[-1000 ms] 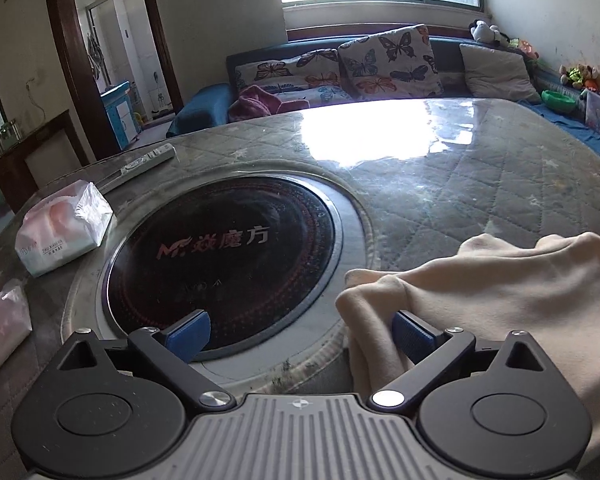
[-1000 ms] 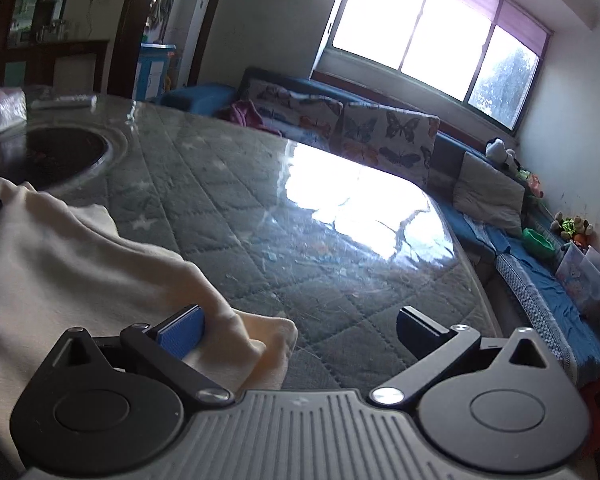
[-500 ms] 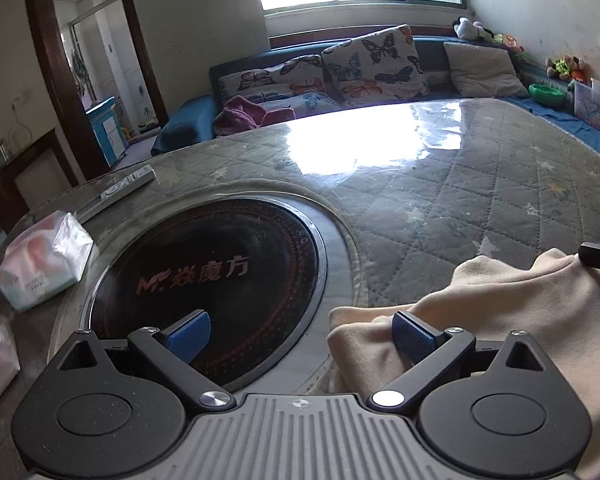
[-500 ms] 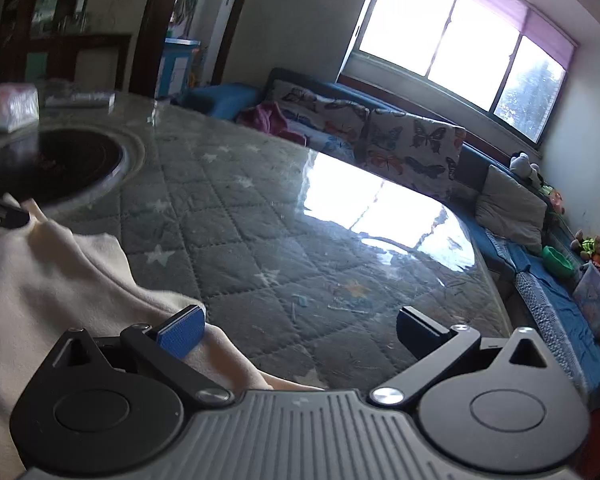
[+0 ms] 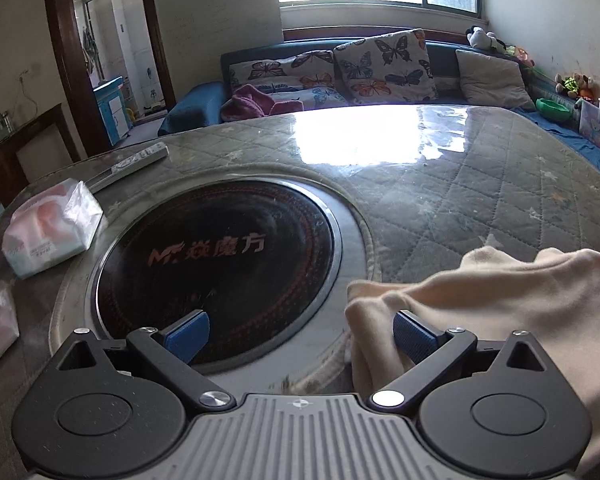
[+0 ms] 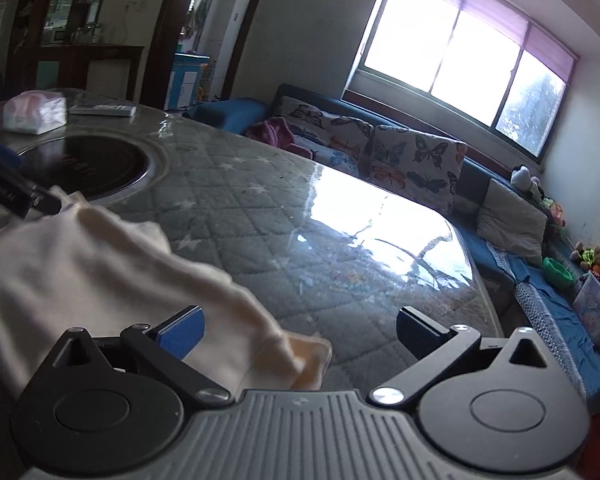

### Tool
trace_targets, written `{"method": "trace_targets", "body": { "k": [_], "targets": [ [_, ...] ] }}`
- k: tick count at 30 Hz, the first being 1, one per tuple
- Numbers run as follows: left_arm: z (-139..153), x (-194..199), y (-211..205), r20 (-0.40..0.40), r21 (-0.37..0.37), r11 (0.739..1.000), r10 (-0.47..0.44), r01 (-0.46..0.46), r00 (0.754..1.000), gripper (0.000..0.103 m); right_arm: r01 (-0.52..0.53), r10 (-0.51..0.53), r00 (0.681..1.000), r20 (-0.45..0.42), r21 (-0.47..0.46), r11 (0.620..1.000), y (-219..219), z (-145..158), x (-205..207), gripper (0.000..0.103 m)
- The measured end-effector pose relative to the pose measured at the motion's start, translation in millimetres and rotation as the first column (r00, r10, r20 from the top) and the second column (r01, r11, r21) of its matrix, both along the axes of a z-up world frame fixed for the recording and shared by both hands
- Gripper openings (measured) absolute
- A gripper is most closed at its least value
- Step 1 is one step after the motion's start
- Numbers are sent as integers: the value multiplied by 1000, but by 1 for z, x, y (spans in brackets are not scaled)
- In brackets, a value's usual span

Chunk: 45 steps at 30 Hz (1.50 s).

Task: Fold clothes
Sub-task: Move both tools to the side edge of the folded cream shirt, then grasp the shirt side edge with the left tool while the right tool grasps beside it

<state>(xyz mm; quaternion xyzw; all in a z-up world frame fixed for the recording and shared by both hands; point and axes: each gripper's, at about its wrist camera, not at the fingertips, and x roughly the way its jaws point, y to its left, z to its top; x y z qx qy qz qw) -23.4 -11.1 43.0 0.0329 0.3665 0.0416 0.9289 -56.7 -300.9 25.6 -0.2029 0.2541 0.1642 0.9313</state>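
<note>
Left wrist view first: the left gripper (image 5: 300,332) is seen with its jaws spread wide and nothing clamped between them. One blue-padded finger is hung over the black induction cooktop (image 5: 216,264), set into the quilted table (image 5: 460,184); the other blue pad is pressed right against the bunched edge of the cream garment (image 5: 500,292), which is draped beside the cooktop, on its right. Folds of that cloth are piled up around the pad and are spilled down toward the near edge of the table.

On the far left side of the cooktop, a soft tissue pack (image 5: 50,232) is laid on the table, and a remote control (image 5: 140,160) is seen beyond it, behind the cooktop. Behind the table, a sofa with butterfly cushions (image 5: 384,66) is lined up under the window.

Over to the right wrist view: the right gripper (image 6: 298,330) is also held wide open, nothing gripped. The cream garment (image 6: 80,268) is spread to the right of the cooktop (image 6: 84,166), with its blue left pad resting against the cloth and a folded corner poked out between the fingers. The right finger is poised over bare quilted tabletop. At the garment's far edge, beside the cooktop, a piece of the left gripper (image 6: 8,184) is caught in frame.
</note>
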Motion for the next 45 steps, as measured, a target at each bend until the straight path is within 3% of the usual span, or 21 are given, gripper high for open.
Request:
{"method": "trace_targets", "body": {
  "k": [7,18,24,32,35,45],
  "targets": [
    [-4,-32,-4,-11,-46,999,8,-8,1000,99,14,-14,1000,-2,-17,1000,-9,-14,-38,103],
    [-7,-42,-12,-31,-103,995,-13,10,999,95,88,-86,996,23,-60,994,-30,-20,-34,103],
    [-6,-42,-15,-20,-52,999,-11,10,1000,96,79,-79,997,15,-62,995,-32,-8,-30,103],
    [-6,-45,-11,-22,-47,999,-4,3,1000,99,-95,96,995,-25,35,995,1,13,-42,103],
    [-4,-47,-8,-18,-52,999,1,-2,1000,100,-190,191,981,-34,21,982,20,16,-50,103],
    [-3,-53,12,-23,-93,995,42,-44,999,100,-452,446,888,-112,-45,891,92,14,-80,102]
  ]
}}
